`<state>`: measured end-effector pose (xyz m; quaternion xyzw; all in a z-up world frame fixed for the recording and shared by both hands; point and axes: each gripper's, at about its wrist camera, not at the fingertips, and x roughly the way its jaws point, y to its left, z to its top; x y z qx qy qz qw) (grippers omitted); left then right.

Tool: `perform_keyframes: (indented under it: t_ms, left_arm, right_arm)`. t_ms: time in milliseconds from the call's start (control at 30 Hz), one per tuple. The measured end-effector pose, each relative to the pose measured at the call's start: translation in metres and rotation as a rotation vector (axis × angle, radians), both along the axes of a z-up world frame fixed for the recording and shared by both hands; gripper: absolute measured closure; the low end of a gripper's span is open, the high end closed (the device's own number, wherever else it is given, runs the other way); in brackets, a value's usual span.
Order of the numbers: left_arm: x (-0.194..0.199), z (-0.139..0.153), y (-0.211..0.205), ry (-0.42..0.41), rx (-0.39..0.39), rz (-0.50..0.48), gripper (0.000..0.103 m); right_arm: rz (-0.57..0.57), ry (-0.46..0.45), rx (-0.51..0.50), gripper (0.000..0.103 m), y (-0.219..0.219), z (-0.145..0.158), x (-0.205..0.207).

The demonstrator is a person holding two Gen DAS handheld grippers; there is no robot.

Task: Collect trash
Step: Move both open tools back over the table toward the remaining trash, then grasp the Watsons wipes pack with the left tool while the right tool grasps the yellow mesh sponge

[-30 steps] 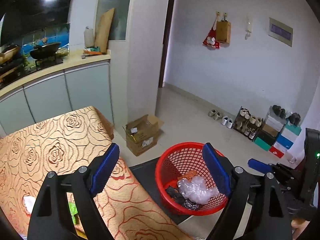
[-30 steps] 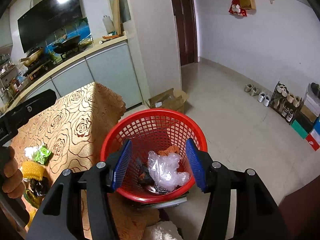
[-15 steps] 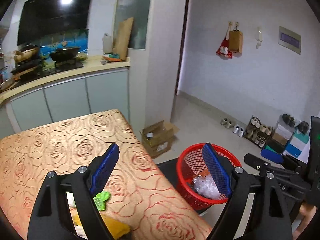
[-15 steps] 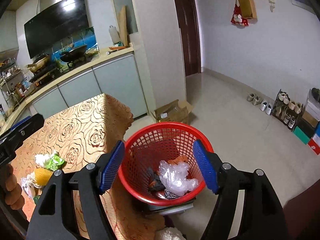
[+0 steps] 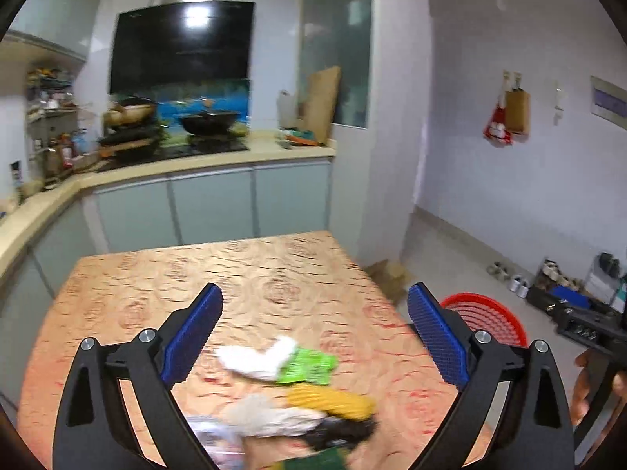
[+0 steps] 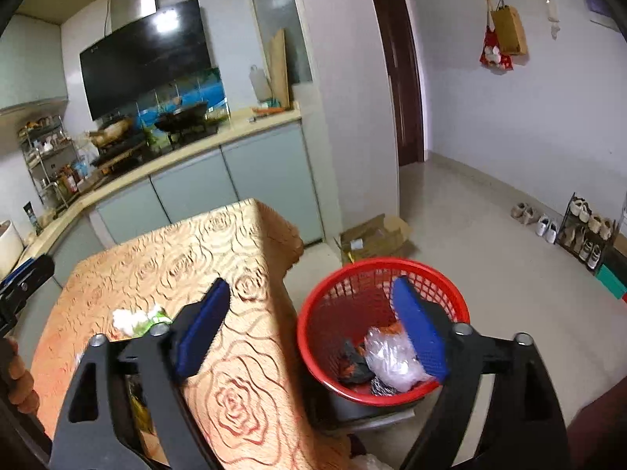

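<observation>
1. No text, label, brand or number can be read in either view.
2. The black range hood (image 6: 147, 53) carries a small pale mark at its upper left corner in the right wrist view, too small to make out.
3. The green wrapper (image 5: 309, 366) on the table shows pale printing, blurred past reading.
4. The framed plate (image 5: 609, 98) on the far wall has a dark strip that may hold writing; it is too blurred to tell.
</observation>
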<state>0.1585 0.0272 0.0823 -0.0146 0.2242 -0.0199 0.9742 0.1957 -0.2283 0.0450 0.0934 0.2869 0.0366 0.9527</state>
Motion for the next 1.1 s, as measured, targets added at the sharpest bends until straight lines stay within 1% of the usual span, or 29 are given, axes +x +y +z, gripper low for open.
perform_keyframes:
  t_ms: [267,400,533,633,767,900,933,1000,1100]
  left_arm:
    - [-0.028,0.005,0.065,-0.005,0.009,0.146,0.011]
    - [-0.040,-0.002,0.096,0.017,0.006,0.220,0.011]
    - [-0.051,-0.014,0.115,0.039,-0.004,0.262,0.011]
    - [-0.056,-0.026,0.121,0.061,-0.002,0.266,0.011]
    - [-0.056,-0.044,0.123,0.106,-0.024,0.243,0.010]
    - [-0.050,-0.064,0.110,0.164,-0.043,0.165,0.010]
    - [-0.048,-0.069,0.106,0.176,-0.041,0.145,0.010]
    - [-0.043,-0.081,0.096,0.202,-0.013,0.106,0.010]
    - [-0.036,-0.100,0.088,0.239,0.011,0.088,0.010]
  right_arm:
    - [0.080,0.001,0.005,0.019,0.029,0.005,-0.003]
    - [0.118,0.003,0.002,0.019,0.046,0.004,-0.004]
    - [0.150,0.005,0.011,0.019,0.062,0.005,-0.004]
    - [0.175,0.006,0.008,0.019,0.073,0.006,-0.004]
    - [0.195,0.007,0.003,0.019,0.082,0.007,-0.003]
    - [0.202,0.009,0.003,0.019,0.086,0.007,-0.003]
    - [0.202,0.011,0.002,0.019,0.087,0.007,-0.002]
    - [0.203,0.017,0.000,0.019,0.087,0.005,-0.001]
    - [0.202,0.023,-0.004,0.019,0.087,0.003,0.000]
